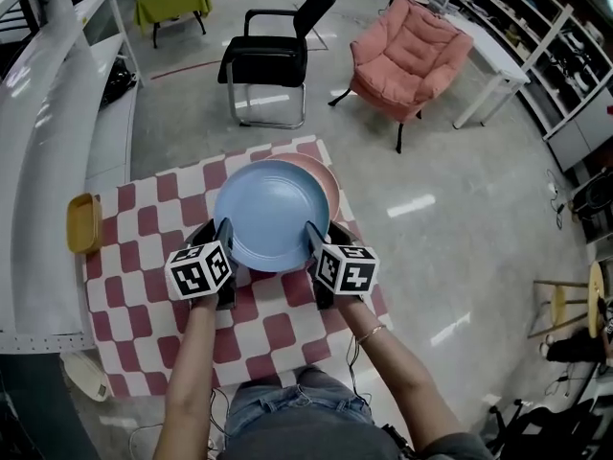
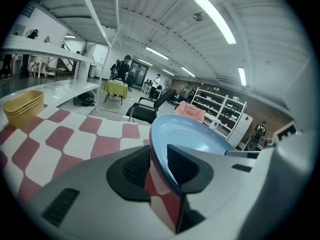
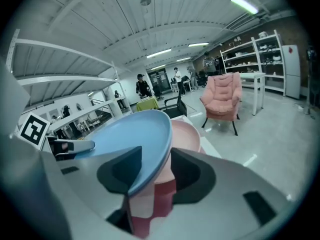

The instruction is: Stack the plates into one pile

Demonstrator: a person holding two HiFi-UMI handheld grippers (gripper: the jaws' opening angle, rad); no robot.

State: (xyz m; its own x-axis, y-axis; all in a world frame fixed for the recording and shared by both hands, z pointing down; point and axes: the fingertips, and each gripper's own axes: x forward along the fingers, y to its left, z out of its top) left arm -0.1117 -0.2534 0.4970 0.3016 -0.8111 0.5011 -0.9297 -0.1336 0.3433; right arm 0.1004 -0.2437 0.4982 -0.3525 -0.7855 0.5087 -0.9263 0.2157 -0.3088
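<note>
1. Checked red-and-white cloth (image 1: 144,286) is seen whole only in the head view.
2. The blue plate (image 1: 271,214) is held over the table's far half, clamped at opposite rims by the left gripper (image 1: 220,230) and right gripper (image 1: 324,233).
3. The pink plate (image 1: 329,178), largely hidden beneath it, is seen nearer in the right gripper view; contact cannot be judged.
4. A yellow tub (image 1: 83,223) is set at the left edge.

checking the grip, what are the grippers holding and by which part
Both hold the blue plate by its rim: left gripper at its left edge, right gripper at its right.
</note>
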